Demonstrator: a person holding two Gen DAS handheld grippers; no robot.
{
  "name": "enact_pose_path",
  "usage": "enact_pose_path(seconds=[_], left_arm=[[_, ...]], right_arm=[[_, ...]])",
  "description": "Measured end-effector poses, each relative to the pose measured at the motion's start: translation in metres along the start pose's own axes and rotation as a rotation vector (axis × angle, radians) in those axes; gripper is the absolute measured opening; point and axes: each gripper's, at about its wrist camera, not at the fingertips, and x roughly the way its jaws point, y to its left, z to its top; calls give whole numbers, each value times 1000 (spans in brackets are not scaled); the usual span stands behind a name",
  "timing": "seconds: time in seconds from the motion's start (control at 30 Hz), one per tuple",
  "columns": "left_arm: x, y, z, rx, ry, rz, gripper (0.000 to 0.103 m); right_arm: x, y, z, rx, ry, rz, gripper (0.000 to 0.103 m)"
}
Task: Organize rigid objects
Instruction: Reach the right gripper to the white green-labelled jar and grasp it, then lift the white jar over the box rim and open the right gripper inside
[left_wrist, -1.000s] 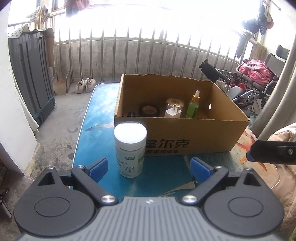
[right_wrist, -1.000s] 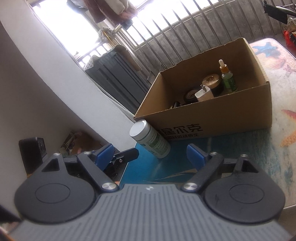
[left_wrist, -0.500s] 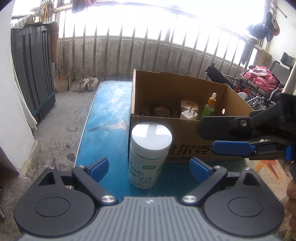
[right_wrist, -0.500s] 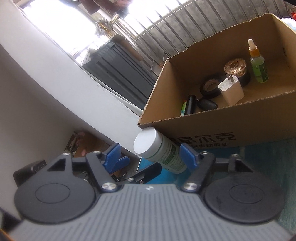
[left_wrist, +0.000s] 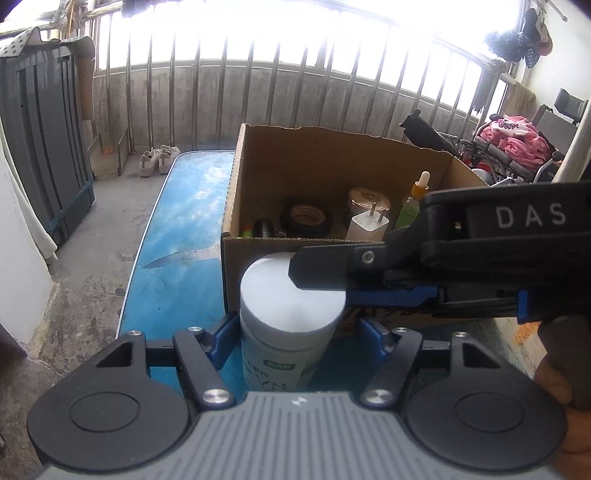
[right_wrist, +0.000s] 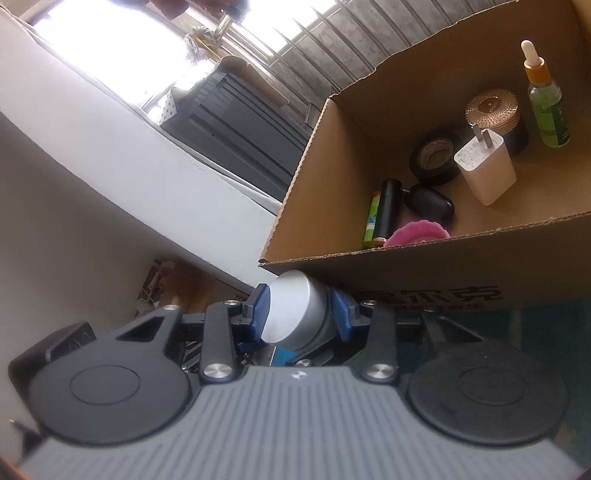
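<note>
Both hand-held grippers have come in w/ jaws closing: left hand-held gripper (left_wrist: 295, 334) round the white bottle (left_wrist: 290, 321), right hand-held gripper (right_wrist: 302, 314) across its cap. Bottle's upright on the desk (left_wrist: 184, 221), touching the box (left_wrist: 332, 184). Lift-in looks next.

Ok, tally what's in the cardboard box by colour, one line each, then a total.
Black: 3, tape roll, cylinder, oval fob
Green: 2, dropper bottle, tube
White: 1, charger plug
Pink: 1, scalloped item
Copper-lidded: 1, jar
Total: 8 showing in the cardboard box
</note>
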Motion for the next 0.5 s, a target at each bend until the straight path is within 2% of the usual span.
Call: enact_pose_path(seconds=[0.13,0.5], left_arm=[[-2,-4,1,-6,11,-21,57],[-3,-54,-7,67,40,-104,57]], right_arm=[[-9,-5,-2,21,-8,7,30],[-73,-29,-26,50,-87,-65,30]])
